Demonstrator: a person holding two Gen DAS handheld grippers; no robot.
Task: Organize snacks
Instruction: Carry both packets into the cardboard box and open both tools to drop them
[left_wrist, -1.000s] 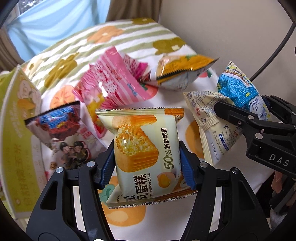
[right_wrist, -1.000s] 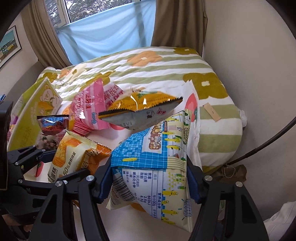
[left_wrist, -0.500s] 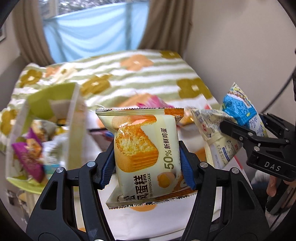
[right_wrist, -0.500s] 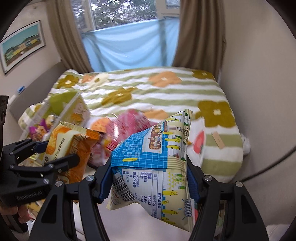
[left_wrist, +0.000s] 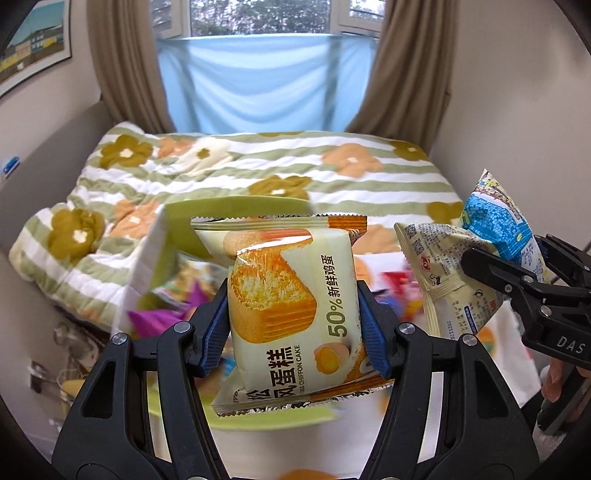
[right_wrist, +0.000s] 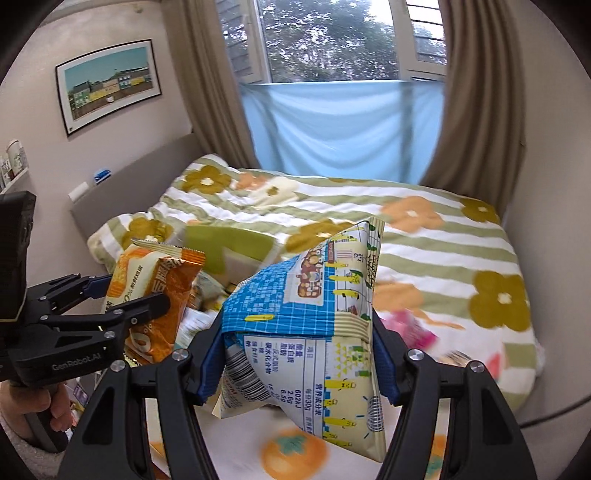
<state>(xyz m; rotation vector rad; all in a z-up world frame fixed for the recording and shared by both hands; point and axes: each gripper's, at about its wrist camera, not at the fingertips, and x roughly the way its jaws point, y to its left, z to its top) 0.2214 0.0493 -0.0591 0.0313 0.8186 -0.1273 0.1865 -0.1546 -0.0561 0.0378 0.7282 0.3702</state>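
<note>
My left gripper (left_wrist: 293, 325) is shut on a cream and orange chiffon cake packet (left_wrist: 288, 302), held upright between its blue pads. My right gripper (right_wrist: 299, 354) is shut on a blue and yellow snack bag (right_wrist: 314, 332). Both are lifted above a green box (left_wrist: 236, 218) with several snack packets inside, blurred behind the cake packet. In the left wrist view the right gripper (left_wrist: 517, 273) shows at the right with its bag (left_wrist: 461, 266). In the right wrist view the left gripper (right_wrist: 110, 299) shows at the left with the cake packet (right_wrist: 155, 288).
A bed with a green-striped flowered quilt (left_wrist: 258, 170) lies beyond, below a window with brown curtains (right_wrist: 476, 92). A white cloth printed with oranges (right_wrist: 291, 450) lies below the grippers. A pink packet (right_wrist: 406, 328) lies on the right. A hand (right_wrist: 33, 406) grips the left handle.
Both grippers have risen and swung left with their packets, away from the loose snacks on the cloth. The green box now lies behind the cake packet, and the window has come into view.
</note>
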